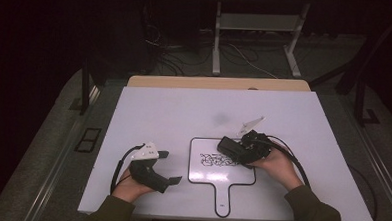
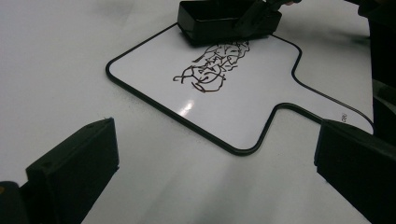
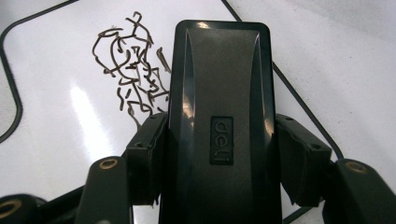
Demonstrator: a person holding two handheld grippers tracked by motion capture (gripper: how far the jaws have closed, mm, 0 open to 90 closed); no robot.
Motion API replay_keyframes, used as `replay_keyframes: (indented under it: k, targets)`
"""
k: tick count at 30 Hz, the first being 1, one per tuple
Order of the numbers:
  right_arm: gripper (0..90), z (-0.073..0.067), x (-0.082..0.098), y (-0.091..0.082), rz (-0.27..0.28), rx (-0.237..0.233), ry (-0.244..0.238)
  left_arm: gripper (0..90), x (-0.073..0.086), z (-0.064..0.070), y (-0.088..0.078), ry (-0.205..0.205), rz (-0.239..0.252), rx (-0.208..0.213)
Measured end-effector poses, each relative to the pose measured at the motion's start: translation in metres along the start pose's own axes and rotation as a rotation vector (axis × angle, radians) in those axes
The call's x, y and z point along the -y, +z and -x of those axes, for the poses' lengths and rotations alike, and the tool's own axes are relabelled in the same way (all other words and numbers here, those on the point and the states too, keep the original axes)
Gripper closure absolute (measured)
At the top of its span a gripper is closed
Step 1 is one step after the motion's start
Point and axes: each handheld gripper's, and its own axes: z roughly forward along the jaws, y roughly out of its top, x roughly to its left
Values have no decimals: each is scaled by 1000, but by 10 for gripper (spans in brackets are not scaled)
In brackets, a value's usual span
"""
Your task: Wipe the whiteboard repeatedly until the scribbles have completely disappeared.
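A small paddle-shaped whiteboard with a black rim lies on the white table, its handle toward the person. Dark scribbles cover its upper middle. My right gripper is shut on a black eraser, which rests flat on the board at the scribbles' upper right edge. Both pads press the eraser's long sides. My left gripper stands open over the bare table left of the board, nothing between its jaws.
The white table top has free room behind and left of the board. A wooden edge runs along its far side. Cables and table legs lie on the dark floor beyond.
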Motion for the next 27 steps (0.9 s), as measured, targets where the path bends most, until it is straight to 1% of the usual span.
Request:
replay_keyframes:
  k: [1,12,21,24,25,26,27]
  targets:
    - [385,0,0,1,3,3,-6,0,0,0,0,0,0,0]
    - [385,1,1,6,-15,21,-15,0,0,0,0,-1,3,0]
    - [385,0,1,6,-14,13,-12,0,0,0,0,0,1,2]
    - [385,-2,1,6,-17,12,-17,0,0,0,0,-1,2,1]
    - [385,-1,1,6,-21,21,-27,0,0,0,0,0,2,2]
    - [385,-2,0,6,-19,19,-24,0,0,0,0,0,2,1]
    - [385,-4,0,6,-16,7,-18,0,0,0,0,1,1,1]
